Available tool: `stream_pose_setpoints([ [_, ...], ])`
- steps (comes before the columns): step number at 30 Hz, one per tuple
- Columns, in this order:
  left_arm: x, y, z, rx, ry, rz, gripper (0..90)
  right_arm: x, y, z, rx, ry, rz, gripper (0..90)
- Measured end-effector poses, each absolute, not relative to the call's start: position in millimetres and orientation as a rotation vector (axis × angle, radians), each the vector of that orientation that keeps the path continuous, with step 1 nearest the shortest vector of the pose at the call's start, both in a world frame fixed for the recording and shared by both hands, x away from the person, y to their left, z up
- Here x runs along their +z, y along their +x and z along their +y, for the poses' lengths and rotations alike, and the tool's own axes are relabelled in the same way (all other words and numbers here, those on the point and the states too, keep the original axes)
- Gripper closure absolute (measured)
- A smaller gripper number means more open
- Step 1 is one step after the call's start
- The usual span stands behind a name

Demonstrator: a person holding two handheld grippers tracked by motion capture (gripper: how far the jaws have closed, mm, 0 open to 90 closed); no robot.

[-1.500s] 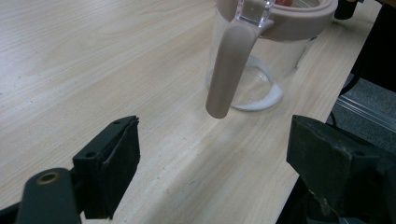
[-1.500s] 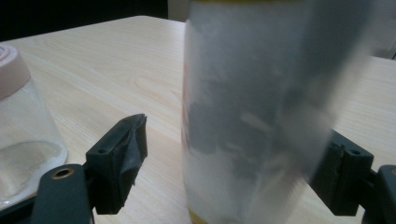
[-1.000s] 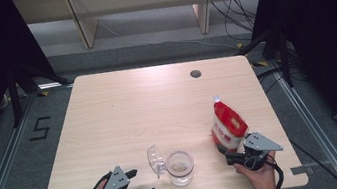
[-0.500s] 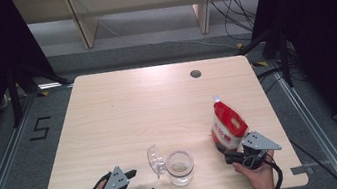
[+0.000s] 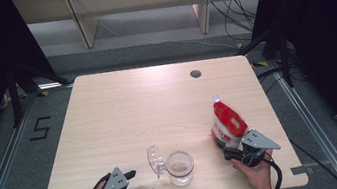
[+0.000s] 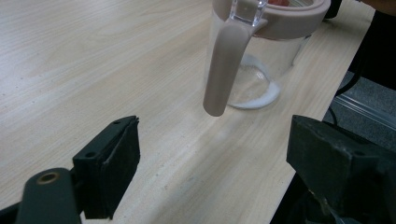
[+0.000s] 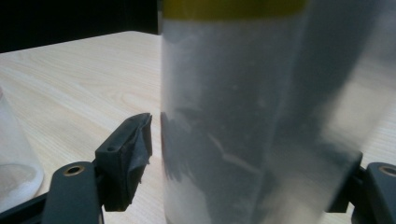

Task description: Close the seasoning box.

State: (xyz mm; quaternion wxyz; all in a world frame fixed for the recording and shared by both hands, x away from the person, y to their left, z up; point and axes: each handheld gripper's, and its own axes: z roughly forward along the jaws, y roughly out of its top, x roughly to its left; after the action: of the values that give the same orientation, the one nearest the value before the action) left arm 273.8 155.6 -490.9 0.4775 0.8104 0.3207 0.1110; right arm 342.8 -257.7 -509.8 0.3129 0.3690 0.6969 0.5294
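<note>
Since the earlier frame little has shifted: both hands sit where they were, and the right tongs [image 5: 230, 154] have just been closing a little around the base of the red-and-white pouch [image 5: 227, 125]. In the right gripper view the pouch [image 7: 243, 116] stands between the jaws, with a narrow gap at the left pad; a firm grip cannot be told. The pouch stands upright at lower right of the worktop [image 5: 128, 110]. The glass jar [image 5: 180, 167], lid swung open, sits at lower centre. The left tongs [image 5: 137, 185], lower left, are wide open and empty.
</note>
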Motion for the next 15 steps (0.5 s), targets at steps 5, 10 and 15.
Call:
stream_pose_setpoints([
  [5,-490.3,274.7,156.5,0.281,2.004,0.779,17.1,-510.6,344.9,-257.6,1.409,0.965,1.837,27.5],
  [10,-490.7,272.8,154.5,0.272,1.988,0.782,17.1,-511.6,345.2,-258.2,1.413,0.991,1.815,29.7],
  [15,-491.1,273.2,154.8,0.267,1.982,0.777,17.1,-512.9,347.1,-258.5,1.434,0.977,1.784,31.2],
])
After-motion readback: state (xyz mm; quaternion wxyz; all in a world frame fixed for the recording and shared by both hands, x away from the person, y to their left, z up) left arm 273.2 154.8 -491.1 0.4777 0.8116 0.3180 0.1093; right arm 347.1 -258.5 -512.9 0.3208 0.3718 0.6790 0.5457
